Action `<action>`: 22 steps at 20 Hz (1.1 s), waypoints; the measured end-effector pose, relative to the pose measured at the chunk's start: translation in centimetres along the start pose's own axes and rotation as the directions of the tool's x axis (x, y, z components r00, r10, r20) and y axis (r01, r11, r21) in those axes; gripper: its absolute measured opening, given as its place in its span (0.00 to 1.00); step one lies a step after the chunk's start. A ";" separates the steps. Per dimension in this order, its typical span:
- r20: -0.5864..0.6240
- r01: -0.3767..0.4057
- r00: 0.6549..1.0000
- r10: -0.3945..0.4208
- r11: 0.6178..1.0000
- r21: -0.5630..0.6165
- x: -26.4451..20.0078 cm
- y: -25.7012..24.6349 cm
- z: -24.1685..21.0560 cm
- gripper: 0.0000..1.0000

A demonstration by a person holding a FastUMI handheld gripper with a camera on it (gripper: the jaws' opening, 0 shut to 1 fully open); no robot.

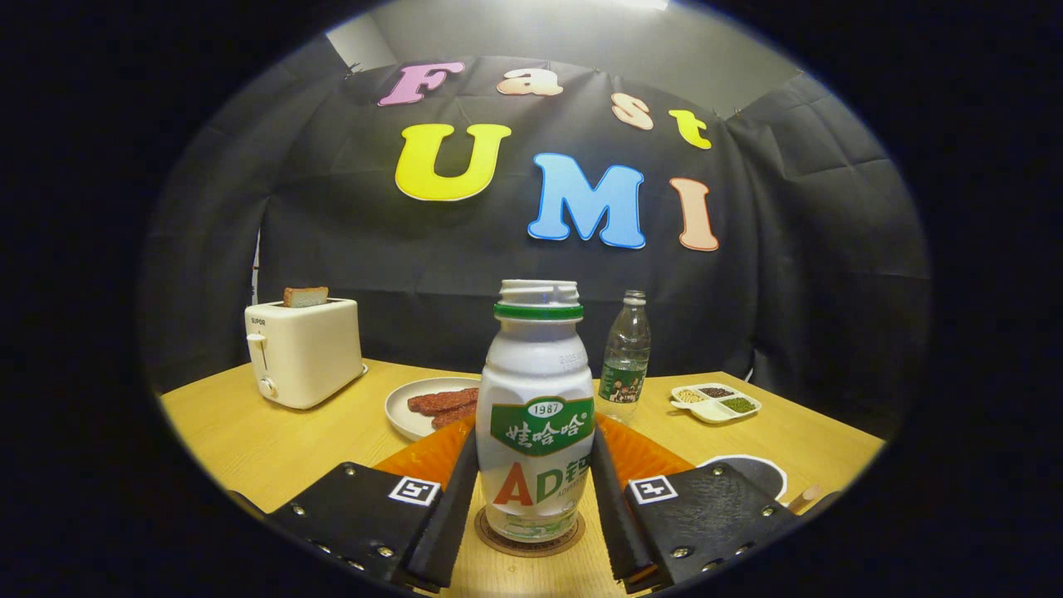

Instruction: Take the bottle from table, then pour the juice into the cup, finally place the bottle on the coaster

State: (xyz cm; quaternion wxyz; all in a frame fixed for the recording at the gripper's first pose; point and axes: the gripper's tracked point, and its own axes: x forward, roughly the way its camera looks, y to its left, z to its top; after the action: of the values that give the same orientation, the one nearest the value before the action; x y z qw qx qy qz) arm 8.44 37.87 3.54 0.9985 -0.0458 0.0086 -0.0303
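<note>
gripper view: the bottle (536, 415) stands upright on the coaster (530, 538), between the fingers of the gripper (531, 507), long axis vertical. the fingers flank its sides closely; whether they press or have let go, i cannot tell. the cup (751, 473) sits partly hidden behind one finger; its contents are not visible.

Toaster (303, 353) reads SUPOR; tongs (534, 442), bearing square markers (413, 490), flank the bottle (536, 382)

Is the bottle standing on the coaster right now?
Yes, the bottle stands upright on the round coaster, between the fingers of the gripper.
</note>
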 end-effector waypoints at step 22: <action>0.006 -0.013 1.000 0.013 0.993 0.116 1.5 -1.0 -2.1 0.98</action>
State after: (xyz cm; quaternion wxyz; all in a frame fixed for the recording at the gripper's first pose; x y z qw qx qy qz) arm 9.82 36.57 1.57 0.9996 0.0123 0.0046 -0.0240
